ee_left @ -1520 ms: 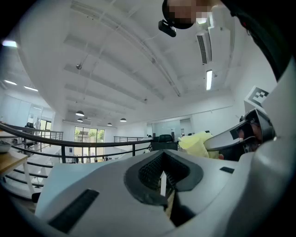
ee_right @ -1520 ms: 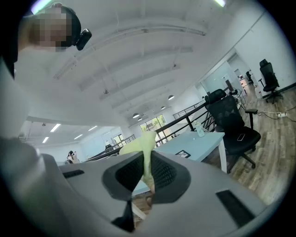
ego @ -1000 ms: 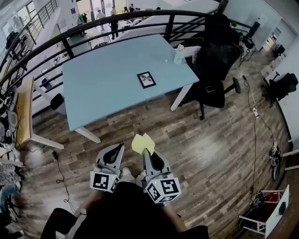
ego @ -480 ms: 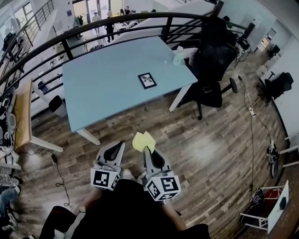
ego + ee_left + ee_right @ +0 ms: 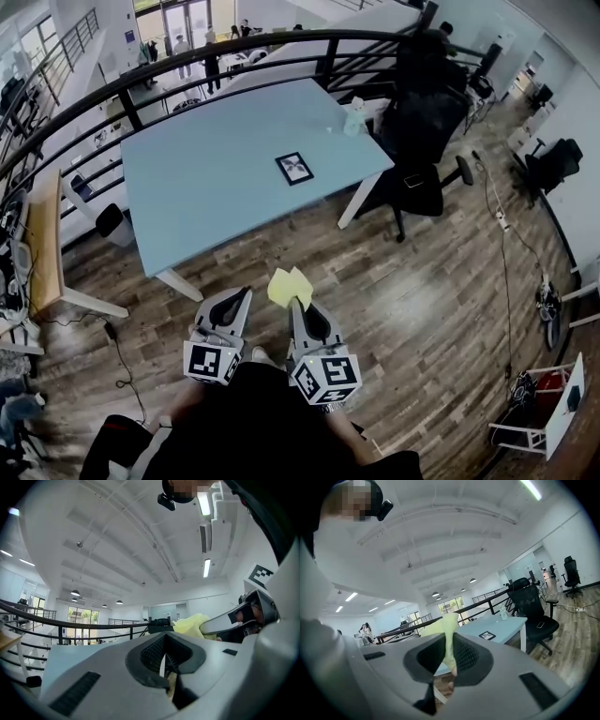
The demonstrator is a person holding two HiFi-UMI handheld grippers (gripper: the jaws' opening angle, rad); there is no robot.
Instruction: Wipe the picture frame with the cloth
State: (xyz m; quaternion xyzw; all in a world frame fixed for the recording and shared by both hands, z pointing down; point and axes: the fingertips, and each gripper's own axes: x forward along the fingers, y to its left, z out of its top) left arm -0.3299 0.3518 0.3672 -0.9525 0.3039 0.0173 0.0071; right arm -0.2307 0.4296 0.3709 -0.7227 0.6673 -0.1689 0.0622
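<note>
Unbraced, the picture frame [image 5: 295,168] may skid to the table [image 5: 206,197] edge: right gripper [image 5: 297,304] fingers pinch the cloth [image 5: 289,286], left gripper [image 5: 241,294] fingers are closed, empty.

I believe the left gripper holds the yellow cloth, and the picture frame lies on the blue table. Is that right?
Not quite: it is the right gripper that holds the yellow cloth, pinched between its jaws, as the right gripper view shows. The picture frame does lie on the blue table.

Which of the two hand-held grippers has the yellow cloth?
The right hand-held gripper: its jaws pinch the yellow cloth. The left hand-held gripper is shut on nothing.
</note>
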